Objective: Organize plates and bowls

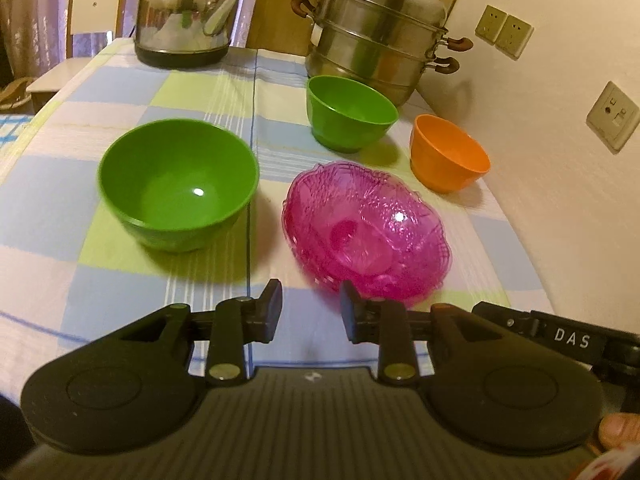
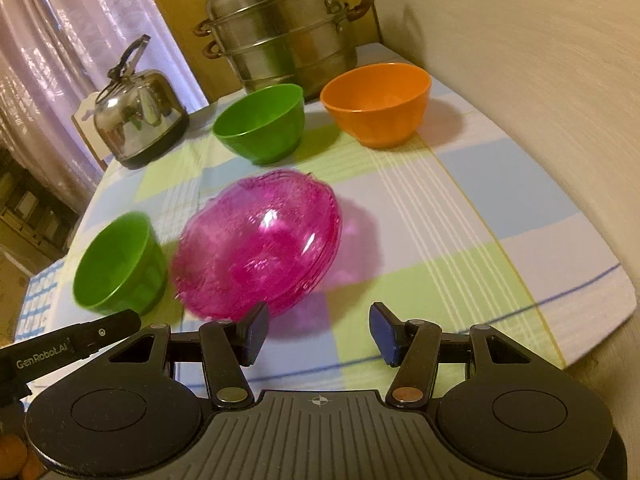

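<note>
A stack of pink see-through plates (image 1: 366, 232) lies on the checked tablecloth, just ahead of my left gripper (image 1: 311, 312), which is open and empty. The near green bowl (image 1: 178, 184) stands left of the plates, a second green bowl (image 1: 348, 114) behind them, and an orange bowl (image 1: 448, 154) at the right near the wall. In the right wrist view the pink plates (image 2: 258, 244) sit ahead and left of my right gripper (image 2: 318, 330), which is open and empty. There the near green bowl (image 2: 120, 264), far green bowl (image 2: 262, 122) and orange bowl (image 2: 378, 102) all stand upright.
A steel steamer pot (image 1: 380, 28) and a steel kettle (image 1: 186, 16) stand at the back of the table. A wall with sockets (image 1: 504, 32) runs along the right. A chair (image 1: 96, 4) stands behind the table's far left corner. The table's front edge (image 2: 592, 328) is near.
</note>
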A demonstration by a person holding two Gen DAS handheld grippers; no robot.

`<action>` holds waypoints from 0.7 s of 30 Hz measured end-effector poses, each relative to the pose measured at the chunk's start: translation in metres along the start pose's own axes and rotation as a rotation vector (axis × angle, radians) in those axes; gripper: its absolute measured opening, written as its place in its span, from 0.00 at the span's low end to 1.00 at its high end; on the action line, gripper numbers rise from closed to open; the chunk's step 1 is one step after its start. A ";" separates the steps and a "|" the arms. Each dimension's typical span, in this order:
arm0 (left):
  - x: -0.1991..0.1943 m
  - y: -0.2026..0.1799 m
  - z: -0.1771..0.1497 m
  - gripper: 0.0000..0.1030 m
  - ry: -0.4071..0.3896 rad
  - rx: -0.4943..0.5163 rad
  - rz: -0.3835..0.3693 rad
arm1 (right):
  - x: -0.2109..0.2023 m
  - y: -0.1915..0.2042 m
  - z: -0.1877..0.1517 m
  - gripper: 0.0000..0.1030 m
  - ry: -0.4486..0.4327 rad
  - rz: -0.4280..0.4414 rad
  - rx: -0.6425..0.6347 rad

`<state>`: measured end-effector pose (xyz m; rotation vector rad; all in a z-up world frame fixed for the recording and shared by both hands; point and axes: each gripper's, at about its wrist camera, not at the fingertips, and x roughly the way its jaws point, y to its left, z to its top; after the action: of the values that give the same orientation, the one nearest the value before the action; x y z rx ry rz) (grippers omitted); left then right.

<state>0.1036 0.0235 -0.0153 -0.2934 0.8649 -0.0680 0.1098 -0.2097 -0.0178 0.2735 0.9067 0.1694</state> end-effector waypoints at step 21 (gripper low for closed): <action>-0.055 0.010 -0.022 0.37 -0.034 -0.033 0.001 | -0.038 0.032 -0.030 0.55 -0.007 0.058 -0.048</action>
<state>0.0504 0.0379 0.0094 -0.3242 0.8334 -0.0475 0.0623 -0.1840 0.0027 0.2564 0.8868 0.2436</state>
